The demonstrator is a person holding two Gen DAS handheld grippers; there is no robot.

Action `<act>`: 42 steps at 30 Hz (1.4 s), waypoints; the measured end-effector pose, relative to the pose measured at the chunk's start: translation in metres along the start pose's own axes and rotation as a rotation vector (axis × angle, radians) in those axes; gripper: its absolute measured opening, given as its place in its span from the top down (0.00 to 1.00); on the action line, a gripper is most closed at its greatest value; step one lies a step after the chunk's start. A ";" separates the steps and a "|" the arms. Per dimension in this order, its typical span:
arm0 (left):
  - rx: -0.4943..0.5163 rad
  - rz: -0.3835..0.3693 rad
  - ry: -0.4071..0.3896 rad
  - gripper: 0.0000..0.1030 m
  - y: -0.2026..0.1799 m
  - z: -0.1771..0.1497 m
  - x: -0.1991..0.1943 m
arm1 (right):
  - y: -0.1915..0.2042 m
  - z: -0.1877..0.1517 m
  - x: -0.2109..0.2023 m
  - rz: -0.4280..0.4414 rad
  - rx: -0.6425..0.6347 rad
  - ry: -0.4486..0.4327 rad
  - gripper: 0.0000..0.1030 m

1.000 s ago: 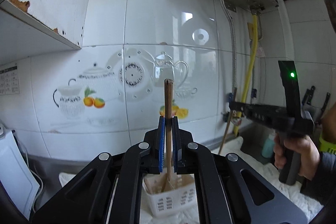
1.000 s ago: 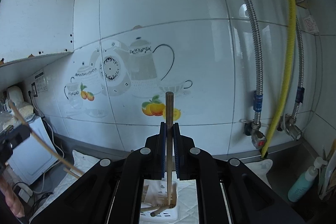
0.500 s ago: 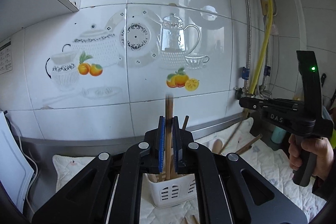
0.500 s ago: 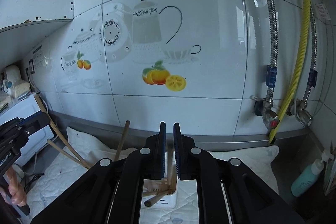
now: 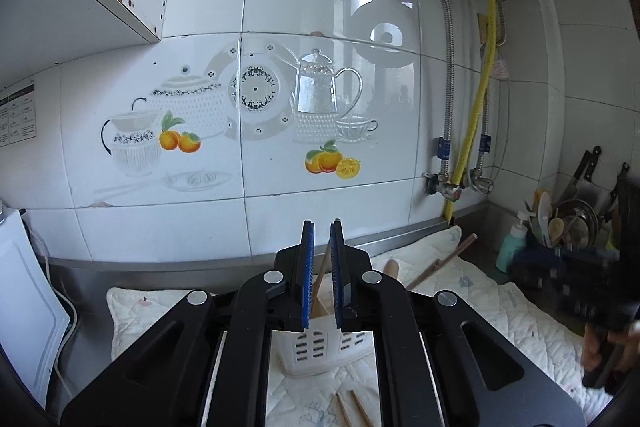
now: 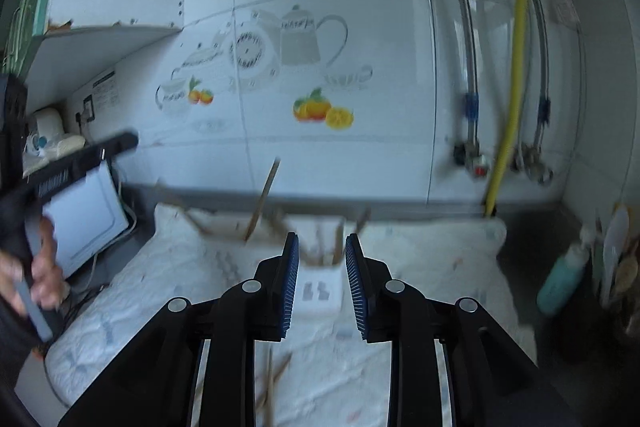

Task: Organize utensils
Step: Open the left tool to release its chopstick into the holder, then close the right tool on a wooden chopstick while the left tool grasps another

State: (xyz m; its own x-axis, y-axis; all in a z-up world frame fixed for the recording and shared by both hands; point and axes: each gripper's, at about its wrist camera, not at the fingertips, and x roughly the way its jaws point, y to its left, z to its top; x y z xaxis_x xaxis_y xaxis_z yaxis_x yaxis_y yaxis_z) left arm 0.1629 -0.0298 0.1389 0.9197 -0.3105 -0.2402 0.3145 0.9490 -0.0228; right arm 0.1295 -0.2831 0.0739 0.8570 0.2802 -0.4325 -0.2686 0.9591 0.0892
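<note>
A white slotted utensil basket (image 5: pixel 320 347) stands on a quilted white mat and holds several wooden chopsticks (image 5: pixel 320 277); it also shows blurred in the right wrist view (image 6: pixel 322 287). My left gripper (image 5: pixel 322 259) hovers just above the basket, jaws slightly apart, holding nothing. My right gripper (image 6: pixel 320 267) is open and empty, in front of the basket. Two loose chopsticks (image 5: pixel 352 409) lie on the mat in front of the basket. Chopsticks (image 6: pixel 262 201) lean out of the basket.
The quilted mat (image 5: pixel 500 307) covers the counter. A teal bottle (image 5: pixel 510 247) and a rack of knives and spoons (image 5: pixel 572 215) stand at the right. A white appliance (image 5: pixel 24 307) stands at the left. Pipes and a yellow hose (image 5: pixel 476 123) run down the tiled wall.
Both grippers have let go of their chopsticks, which now stand in the basket. Both jaws have opened, the right wider. The right gripper has pulled back; its view is blurred.
</note>
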 end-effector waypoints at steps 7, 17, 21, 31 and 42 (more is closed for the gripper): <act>0.007 0.003 0.025 0.73 -0.006 -0.032 -0.040 | 0.016 -0.106 -0.006 0.030 0.023 0.176 0.77; -0.019 0.009 0.169 0.73 -0.008 -0.110 -0.067 | 0.034 -0.185 0.005 0.051 0.060 0.286 0.83; -0.062 -0.005 0.251 0.73 -0.007 -0.147 -0.070 | 0.035 -0.194 0.008 0.036 0.051 0.300 0.84; -0.151 -0.051 0.454 0.73 -0.023 -0.227 -0.055 | 0.034 -0.201 0.007 0.014 0.048 0.298 0.92; -0.184 -0.071 0.555 0.73 -0.036 -0.257 -0.026 | 0.035 -0.195 -0.001 0.022 0.068 0.264 0.93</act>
State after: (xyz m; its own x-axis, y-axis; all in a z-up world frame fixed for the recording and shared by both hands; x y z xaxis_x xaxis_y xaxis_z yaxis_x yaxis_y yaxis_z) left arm 0.0674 -0.0421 -0.1039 0.6215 -0.3456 -0.7030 0.2794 0.9362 -0.2133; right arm 0.0339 -0.2576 -0.0978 0.7044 0.2896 -0.6480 -0.2480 0.9558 0.1577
